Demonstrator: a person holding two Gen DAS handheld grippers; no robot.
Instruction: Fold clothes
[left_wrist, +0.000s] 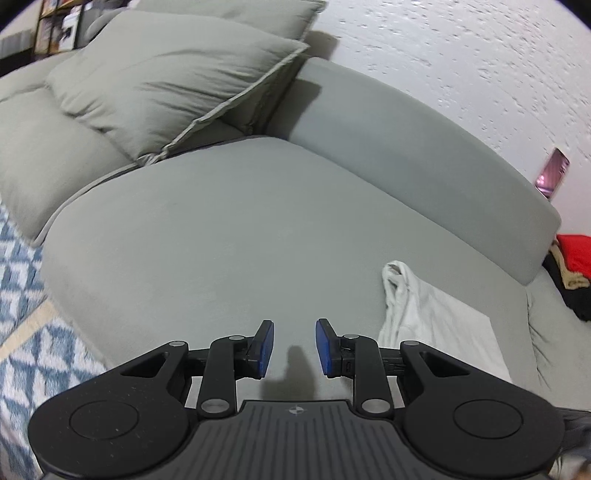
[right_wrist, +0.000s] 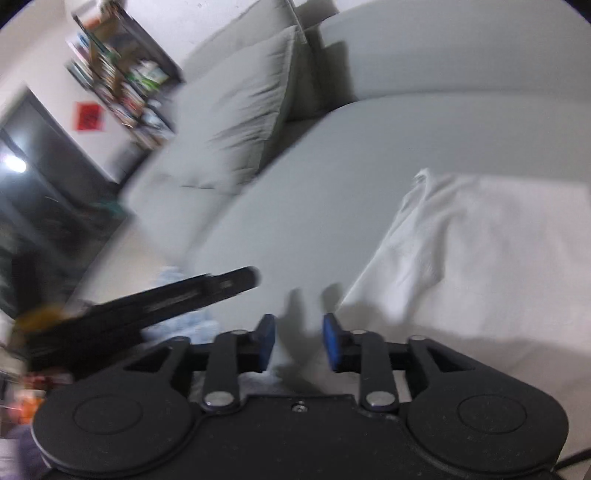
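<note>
Item: white garment (left_wrist: 439, 317), folded flat on the grey sofa seat (left_wrist: 221, 240). It lies to the right of your left gripper (left_wrist: 294, 349) and close under the sofa's low backrest (left_wrist: 424, 147); one bunched, rumpled end points away from you. In the right wrist view the same white garment (right_wrist: 480, 251) fills the right half, its near edge just beside your right gripper (right_wrist: 299, 341).

Left gripper: jaws apart, blue pads (left_wrist: 266, 347) facing each other with only bare seat and shadow between them. Nothing held.

Right gripper: jaws apart, nothing between the pads (right_wrist: 332, 343); they hang over seat fabric at the garment's left edge. The view is blurred. Your left gripper (right_wrist: 236, 282) shows here as a dark bar crossing at the left.

Surroundings: two grey cushions (left_wrist: 173, 81) propped at the far end of the sofa; a blue-and-white patterned rug (left_wrist: 26, 332) on the left; a textured white wall (left_wrist: 461, 55); red and black cloth (left_wrist: 572, 269) past the backrest's right end; a bookshelf (right_wrist: 118, 74), blurred.
</note>
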